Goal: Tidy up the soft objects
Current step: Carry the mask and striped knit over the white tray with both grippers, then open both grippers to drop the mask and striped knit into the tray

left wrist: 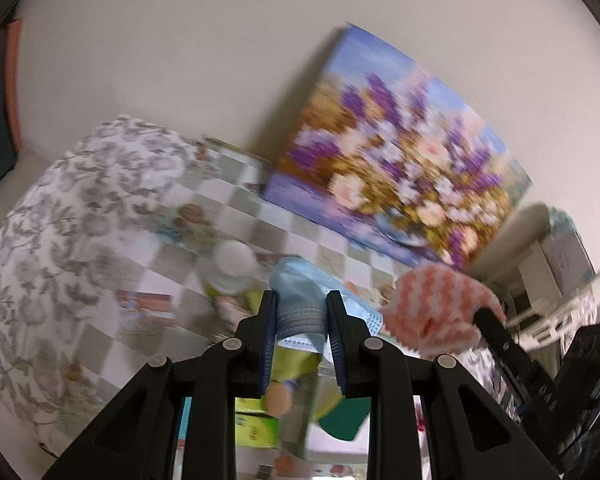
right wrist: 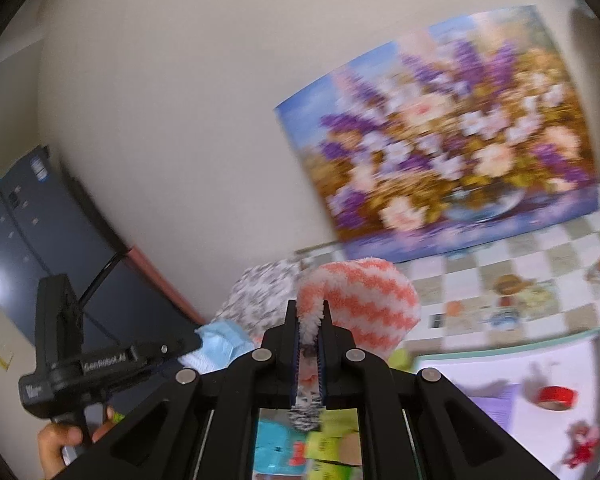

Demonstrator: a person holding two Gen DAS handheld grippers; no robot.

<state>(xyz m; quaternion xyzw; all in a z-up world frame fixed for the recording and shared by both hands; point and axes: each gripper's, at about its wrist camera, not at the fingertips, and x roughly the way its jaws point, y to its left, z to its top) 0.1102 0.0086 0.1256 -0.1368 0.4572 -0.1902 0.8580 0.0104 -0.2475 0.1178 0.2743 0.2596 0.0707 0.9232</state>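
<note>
My left gripper (left wrist: 301,300) is shut on a light blue pleated face mask (left wrist: 300,280) and holds it in the air above the checked tablecloth (left wrist: 284,220). My right gripper (right wrist: 309,312) is shut on a fluffy orange-and-white zigzag cloth (right wrist: 364,300), also lifted. The cloth shows at the right of the left wrist view (left wrist: 436,308), pinched by the right gripper's black fingers (left wrist: 496,332). The left gripper and the mask (right wrist: 220,344) show at the lower left of the right wrist view.
A flower painting (left wrist: 400,164) leans on the wall behind the table. A grey leaf-patterned pillow (left wrist: 72,240) lies left. A white-capped bottle (left wrist: 230,268) stands below the mask. A white tray (right wrist: 480,364) holds a red tape roll (right wrist: 556,398). Green boxes (left wrist: 256,424) lie below.
</note>
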